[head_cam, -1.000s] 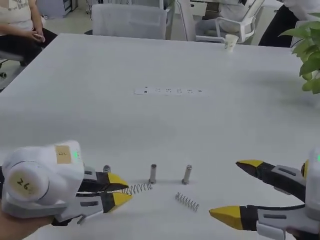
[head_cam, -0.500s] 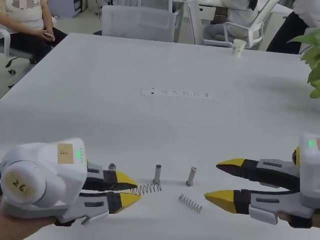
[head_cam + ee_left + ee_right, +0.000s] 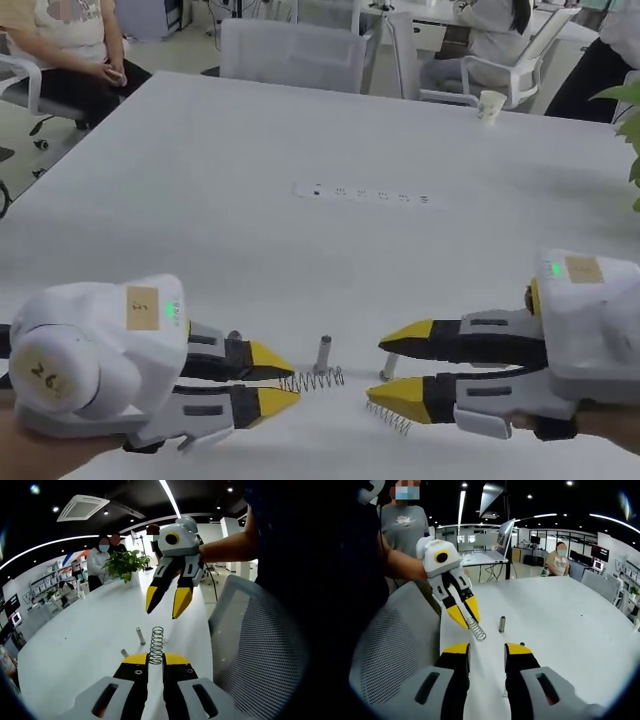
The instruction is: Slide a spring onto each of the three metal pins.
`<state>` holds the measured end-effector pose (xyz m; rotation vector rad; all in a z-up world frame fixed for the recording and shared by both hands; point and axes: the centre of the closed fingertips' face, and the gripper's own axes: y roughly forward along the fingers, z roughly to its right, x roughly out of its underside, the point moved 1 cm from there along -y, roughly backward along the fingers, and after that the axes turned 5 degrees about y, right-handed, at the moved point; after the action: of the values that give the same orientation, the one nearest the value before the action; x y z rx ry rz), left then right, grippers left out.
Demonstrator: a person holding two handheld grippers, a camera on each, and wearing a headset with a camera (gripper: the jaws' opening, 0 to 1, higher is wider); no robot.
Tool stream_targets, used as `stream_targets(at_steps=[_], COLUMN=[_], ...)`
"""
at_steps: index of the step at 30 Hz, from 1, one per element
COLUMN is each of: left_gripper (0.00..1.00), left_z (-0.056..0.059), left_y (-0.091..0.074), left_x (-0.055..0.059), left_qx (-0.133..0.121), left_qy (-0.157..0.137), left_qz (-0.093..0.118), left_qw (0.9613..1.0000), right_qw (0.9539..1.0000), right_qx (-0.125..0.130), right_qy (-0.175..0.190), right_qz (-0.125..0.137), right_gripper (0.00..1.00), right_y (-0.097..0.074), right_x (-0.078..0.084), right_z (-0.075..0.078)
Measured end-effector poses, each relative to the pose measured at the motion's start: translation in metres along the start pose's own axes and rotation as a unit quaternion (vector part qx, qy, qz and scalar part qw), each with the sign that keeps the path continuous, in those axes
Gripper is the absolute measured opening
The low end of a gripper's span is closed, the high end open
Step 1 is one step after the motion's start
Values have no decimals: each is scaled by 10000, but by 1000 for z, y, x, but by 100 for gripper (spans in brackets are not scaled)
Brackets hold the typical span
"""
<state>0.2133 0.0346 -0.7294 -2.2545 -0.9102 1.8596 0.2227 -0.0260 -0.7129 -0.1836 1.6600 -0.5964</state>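
My left tongs (image 3: 292,382) are pinched shut on one end of a spring (image 3: 316,379), which sticks out level toward 3 o'clock, so most of its coils hang free above the tabletop (image 3: 300,250). In the left gripper view the yellow tips are together, with the spring rising straight out from between them. I hold it by the very end, I judge, so that the far end is left free to be taken or steered. That free end sits at about 4 o'clock of the middle pin (image 3: 323,352), close beside its foot but not on it, and none of the pins I can see wears a spring. My right tongs (image 3: 377,369) point in from 3 o'clock with the jaws spread apart and nothing between them. Their tips face the spring's free end, near it but not touching. I take that as readiness to catch the loose end and steady it, since a spring held by one end is likely to wobble when brought over an upright pin. The right pin (image 3: 389,367) stands just behind those open jaws, partly hidden, and the left pin (image 3: 234,336) peeps out at 12 o'clock of my left tongs' jaws. A second spring (image 3: 390,418) lies flat on the tabletop at 6 o'clock of the right tongs' lower jaw, within easy reach for later. By my reckoning the task is at its start: the held spring must be turned upright over a pin before it can slide down.
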Motion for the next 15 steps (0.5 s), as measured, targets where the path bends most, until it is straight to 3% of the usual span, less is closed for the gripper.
stream_targets(at_steps=[8, 15], left_gripper=[3, 3], left_z=[1, 7], left_y=[-1, -3], left_x=[-6, -15], left_qx=[-2, 89], left_qy=[67, 101], left_qz=[103, 325], left_qw=[9999, 9994], right_qw=[9996, 9985], right_qx=[-269, -542], right_qy=[3, 43], right_qz=[24, 49], right_gripper=[20, 18], right_y=[9, 14], right_x=[-6, -9], right_z=[-8, -18])
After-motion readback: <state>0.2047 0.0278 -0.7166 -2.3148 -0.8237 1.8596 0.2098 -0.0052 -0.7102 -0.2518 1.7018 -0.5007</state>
